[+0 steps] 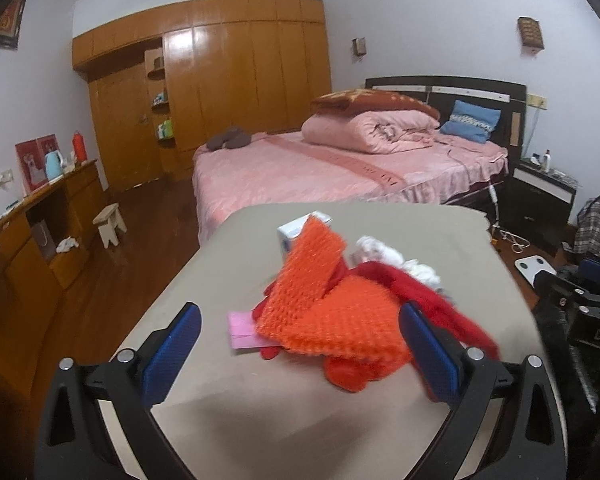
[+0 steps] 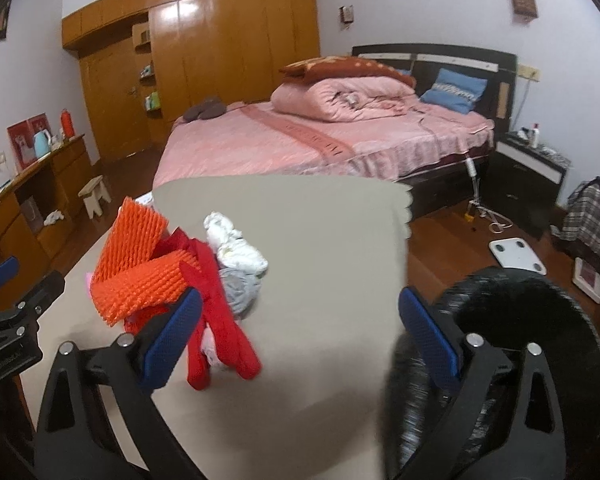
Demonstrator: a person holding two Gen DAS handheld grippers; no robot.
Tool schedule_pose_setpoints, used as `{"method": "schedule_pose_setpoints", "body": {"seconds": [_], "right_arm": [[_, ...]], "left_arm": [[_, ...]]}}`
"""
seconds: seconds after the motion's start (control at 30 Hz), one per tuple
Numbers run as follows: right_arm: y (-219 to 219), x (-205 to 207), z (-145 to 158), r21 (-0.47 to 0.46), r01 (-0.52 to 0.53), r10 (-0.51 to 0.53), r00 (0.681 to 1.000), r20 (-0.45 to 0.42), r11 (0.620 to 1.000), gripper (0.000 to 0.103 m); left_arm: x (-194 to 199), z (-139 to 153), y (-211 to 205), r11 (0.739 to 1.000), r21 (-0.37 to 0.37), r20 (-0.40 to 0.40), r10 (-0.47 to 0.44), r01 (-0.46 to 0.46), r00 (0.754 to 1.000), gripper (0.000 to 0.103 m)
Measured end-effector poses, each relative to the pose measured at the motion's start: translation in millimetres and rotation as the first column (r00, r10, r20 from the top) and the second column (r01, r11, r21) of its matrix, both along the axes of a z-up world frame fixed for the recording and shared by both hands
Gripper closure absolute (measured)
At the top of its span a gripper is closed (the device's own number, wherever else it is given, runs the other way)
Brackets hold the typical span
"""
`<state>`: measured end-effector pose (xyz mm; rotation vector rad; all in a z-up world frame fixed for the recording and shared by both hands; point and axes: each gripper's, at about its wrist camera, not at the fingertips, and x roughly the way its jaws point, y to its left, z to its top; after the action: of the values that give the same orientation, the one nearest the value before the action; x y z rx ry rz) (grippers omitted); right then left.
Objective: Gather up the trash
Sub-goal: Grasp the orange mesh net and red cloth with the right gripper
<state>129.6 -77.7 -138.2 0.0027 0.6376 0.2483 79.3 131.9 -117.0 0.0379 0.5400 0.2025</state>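
Spreading wide, holding nothing: left gripper [image 1: 300, 340] framing orange mesh [image 1: 332, 320] on table [image 1: 220, 420]; right gripper [image 2: 300, 336] beside red strips [image 2: 216, 320].

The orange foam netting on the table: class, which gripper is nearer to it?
Left. The left gripper straddles the orange foam netting with open jaws; the right gripper sits beside it, netting outside its left finger.

Both my wrist cameras look forward and slightly down over the beige desk [image 1: 340, 420] toward the bed [image 1: 300, 168], left view close behind the trash pile [image 1: 332, 312], sharing both
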Motion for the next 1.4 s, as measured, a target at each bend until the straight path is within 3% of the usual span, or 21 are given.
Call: {"method": "schedule_pose_setpoints", "body": {"seconds": [0.4, 0.5, 0.67, 0.8, 1.13, 1.2, 1.3, 1.33, 1.4], "right_arm": [[62, 43, -33, -0.014, -0.164, 0.163, 0.984, -0.065, 0.986, 0.033], [71, 49, -43, -0.027, -0.191, 0.188, 0.977, -0.098, 0.981, 0.044], [75, 53, -51, -0.004, -0.24, 0.237, 0.96, -0.147, 0.971, 0.084], [69, 50, -43, 0.025, -0.249, 0.25, 0.958, -0.138, 0.968, 0.097], [51, 53, -39, 0.045, -0.234, 0.238, 0.961, -0.139, 0.971, 0.097], [52, 54, -41, 0.036, -0.241, 0.244, 0.959, -0.146, 0.97, 0.096], [54, 53, -45, 0.032, -0.25, 0.252, 0.955, -0.158, 0.968, 0.082], [56, 52, -45, 0.027, -0.248, 0.249, 0.955, -0.159, 0.968, 0.069], [58, 51, -49, 0.016, -0.254, 0.253, 0.952, -0.169, 0.967, 0.065]], "left_arm": [[32, -21, 35, 0.999, -0.016, -0.024, 0.038, -0.039, 0.999, 0.011], [33, -22, 41, 0.999, -0.026, -0.022, 0.034, -0.035, 0.999, 0.011], [34, -24, 41, 0.999, -0.034, -0.035, 0.011, -0.012, 0.999, 0.016], [37, -26, 36, 0.998, -0.056, -0.047, -0.02, 0.017, 0.999, 0.019], [60, -50, 18, 0.994, -0.079, -0.131, -0.083, 0.073, 0.988, 0.02], [62, -55, 16, 0.993, -0.079, -0.145, -0.093, 0.082, 0.985, 0.029], [65, -62, 10, 0.993, -0.073, -0.171, -0.107, 0.096, 0.979, 0.042], [66, -63, 10, 0.993, -0.071, -0.172, -0.108, 0.097, 0.979, 0.044], [65, -63, 7, 0.993, -0.069, -0.166, -0.104, 0.094, 0.981, 0.053]]}}
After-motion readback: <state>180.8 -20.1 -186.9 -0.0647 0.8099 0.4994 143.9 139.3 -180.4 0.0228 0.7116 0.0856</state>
